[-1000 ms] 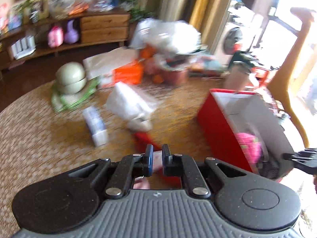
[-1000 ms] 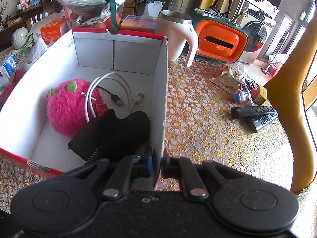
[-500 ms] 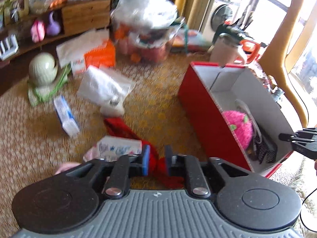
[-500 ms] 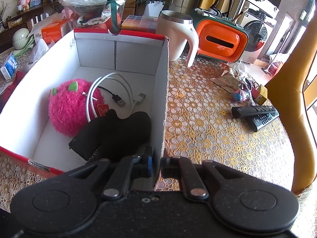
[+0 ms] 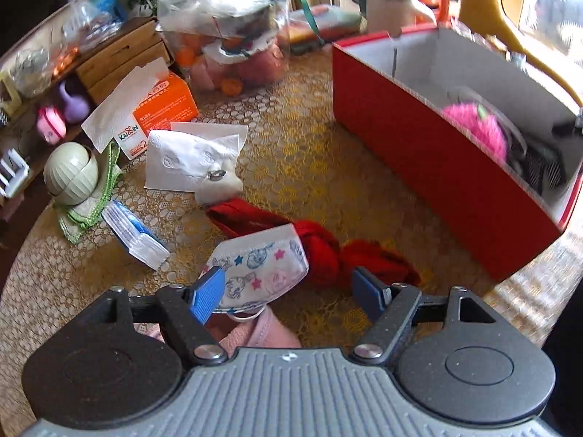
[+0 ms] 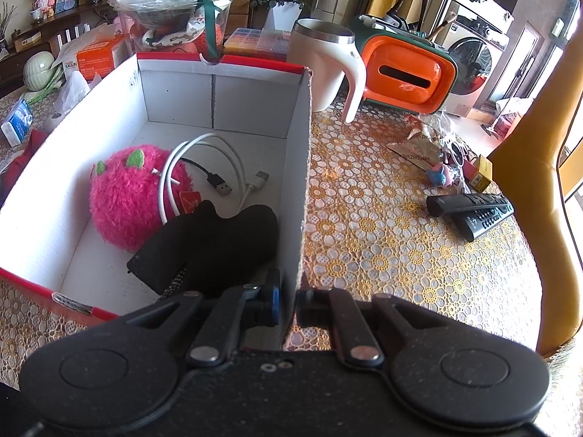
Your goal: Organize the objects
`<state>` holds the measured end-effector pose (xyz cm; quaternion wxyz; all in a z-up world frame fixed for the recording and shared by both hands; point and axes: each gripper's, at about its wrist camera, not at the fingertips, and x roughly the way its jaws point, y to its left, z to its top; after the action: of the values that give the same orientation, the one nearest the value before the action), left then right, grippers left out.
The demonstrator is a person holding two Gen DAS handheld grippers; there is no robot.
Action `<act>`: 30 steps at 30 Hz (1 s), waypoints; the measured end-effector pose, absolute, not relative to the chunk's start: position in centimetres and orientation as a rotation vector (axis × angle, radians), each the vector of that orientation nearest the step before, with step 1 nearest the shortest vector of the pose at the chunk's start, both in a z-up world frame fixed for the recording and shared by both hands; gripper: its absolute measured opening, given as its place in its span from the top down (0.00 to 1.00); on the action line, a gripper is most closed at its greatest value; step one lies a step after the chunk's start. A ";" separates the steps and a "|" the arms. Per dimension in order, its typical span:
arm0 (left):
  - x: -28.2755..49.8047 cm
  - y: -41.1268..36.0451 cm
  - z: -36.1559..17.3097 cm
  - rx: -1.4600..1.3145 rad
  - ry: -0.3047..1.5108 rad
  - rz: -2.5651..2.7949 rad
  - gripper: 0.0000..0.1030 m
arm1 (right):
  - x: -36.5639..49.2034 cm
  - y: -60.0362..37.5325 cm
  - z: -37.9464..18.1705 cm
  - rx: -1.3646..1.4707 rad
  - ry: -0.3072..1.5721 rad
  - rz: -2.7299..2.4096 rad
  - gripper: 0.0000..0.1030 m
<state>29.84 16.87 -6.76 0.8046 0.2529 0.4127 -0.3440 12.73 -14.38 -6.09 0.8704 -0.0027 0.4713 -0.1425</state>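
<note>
While the right gripper point(image 6: 288, 307) is clenched on the near end of the red box's point(image 5: 419, 149) right-hand wall, pinning the box in place, the left gripper point(image 5: 288, 291) hangs over the loose items on the lace tablecloth point(image 5: 298, 167). Its jaws have just been opening and stand wide, nothing pressed between the pads.

Likely target: printed face mask point(image 5: 260, 267), white with blue and red stars. It lies on the cloth just left of the box, one end overlapping the red fabric point(image 5: 328, 247), with a pink cloth point(image 5: 255, 331) under its near edge. The left blue pad point(image 5: 207, 293) sits at the mask's near-left corner; the right pad is well clear of it, over the red fabric.

Box contents so far: pink plush toy point(image 6: 135, 196), white USB cable point(image 6: 204, 167), black item point(image 6: 215, 244). Free floor space remains at the far end.

Notes for a clean pick:
- Shift left so both pads straddle the mask alone.
- Come down along the folded edge; a flat mask gives little to pinch.
- Avoid catching the red fabric or pink cloth; a shared grip would drag them along.
- Mind the ear loop point(image 5: 244, 315) trailing near the pink cloth.
- Keep the box held until the drop.
</note>
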 end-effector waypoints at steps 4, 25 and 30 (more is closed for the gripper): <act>30.2 16.5 -8.0 0.594 0.868 -0.726 0.26 | 12.7 -14.4 -6.2 -0.006 0.987 -0.301 0.91; 32.5 17.2 -10.1 0.536 0.848 -0.663 0.90 | 12.6 -14.2 -6.3 -0.007 0.991 -0.307 0.91; 33.0 18.2 -9.2 0.472 0.840 -0.637 0.97 | 12.6 -14.2 -6.2 -0.010 0.991 -0.308 0.91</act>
<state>33.01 18.16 -9.24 0.8379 0.2229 0.3971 -0.3010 12.57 -14.22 -6.24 0.8684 -0.0049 0.4735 -0.1471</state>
